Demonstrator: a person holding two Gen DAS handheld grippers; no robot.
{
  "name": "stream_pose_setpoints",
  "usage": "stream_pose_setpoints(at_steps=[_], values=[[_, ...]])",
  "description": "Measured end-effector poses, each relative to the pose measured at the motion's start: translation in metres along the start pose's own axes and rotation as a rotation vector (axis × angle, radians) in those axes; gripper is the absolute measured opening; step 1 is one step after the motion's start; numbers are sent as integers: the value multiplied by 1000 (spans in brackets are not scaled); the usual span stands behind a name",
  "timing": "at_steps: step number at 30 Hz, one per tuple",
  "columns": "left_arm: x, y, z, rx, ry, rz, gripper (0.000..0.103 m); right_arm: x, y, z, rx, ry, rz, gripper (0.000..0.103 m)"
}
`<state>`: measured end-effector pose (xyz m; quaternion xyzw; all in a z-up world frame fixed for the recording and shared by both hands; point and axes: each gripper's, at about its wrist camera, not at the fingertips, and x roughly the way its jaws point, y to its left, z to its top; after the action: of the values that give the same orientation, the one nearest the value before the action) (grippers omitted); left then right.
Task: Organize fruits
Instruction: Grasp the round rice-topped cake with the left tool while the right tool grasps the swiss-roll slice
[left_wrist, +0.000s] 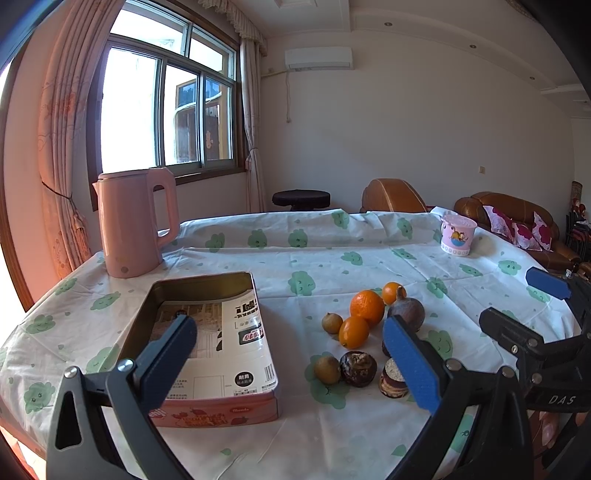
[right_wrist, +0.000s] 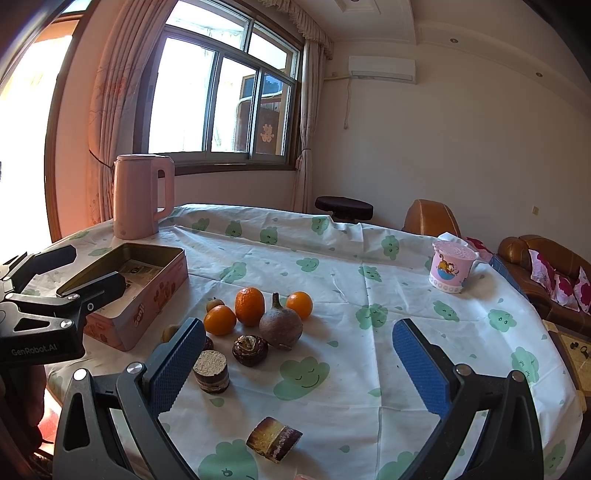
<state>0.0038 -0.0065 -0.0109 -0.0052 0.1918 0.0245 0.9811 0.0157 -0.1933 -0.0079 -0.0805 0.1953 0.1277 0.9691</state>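
Now hovering, both grippers (left_wrist: 291, 354) (right_wrist: 299, 363) gaping and empty, right one nearer the fruits (right_wrist: 255, 314) beside the tin (right_wrist: 147, 295).

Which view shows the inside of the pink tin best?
The left wrist view: it looks down into the pink tin, showing the printed paper lining its floor, though the left gripper finger covers part. The right wrist view shows the tin side-on, mostly outer wall, interior largely hidden.

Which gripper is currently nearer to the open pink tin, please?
Left. The left gripper hovers open at the pink tin, one finger over its inside. The right gripper sits open farther right, beyond the fruit.
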Motion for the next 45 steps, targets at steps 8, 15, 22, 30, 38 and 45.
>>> stream_pose_setpoints(at_steps=[8, 15, 22, 30, 38, 45], values=[[3, 1, -14, -7, 20, -20, 103, -1, -2, -11, -6, -3, 17, 102], [7, -18, -27, 35, 47, -63, 102, 4, -13, -42, -21, 43, 25, 102], [8, -40, -35, 100, 76, -116, 86, 11, -6, -66, -47, 93, 91, 99], [18, -60, -40, 144, 127, -176, 70, 24, -11, -78, -13, 155, 177, 55], [38, -78, -43, 153, 210, -242, 50, 24, -20, -79, 19, 142, 179, 46], [55, -85, -43, 154, 270, -245, 40, 21, -28, -76, 43, 118, 167, 46]])
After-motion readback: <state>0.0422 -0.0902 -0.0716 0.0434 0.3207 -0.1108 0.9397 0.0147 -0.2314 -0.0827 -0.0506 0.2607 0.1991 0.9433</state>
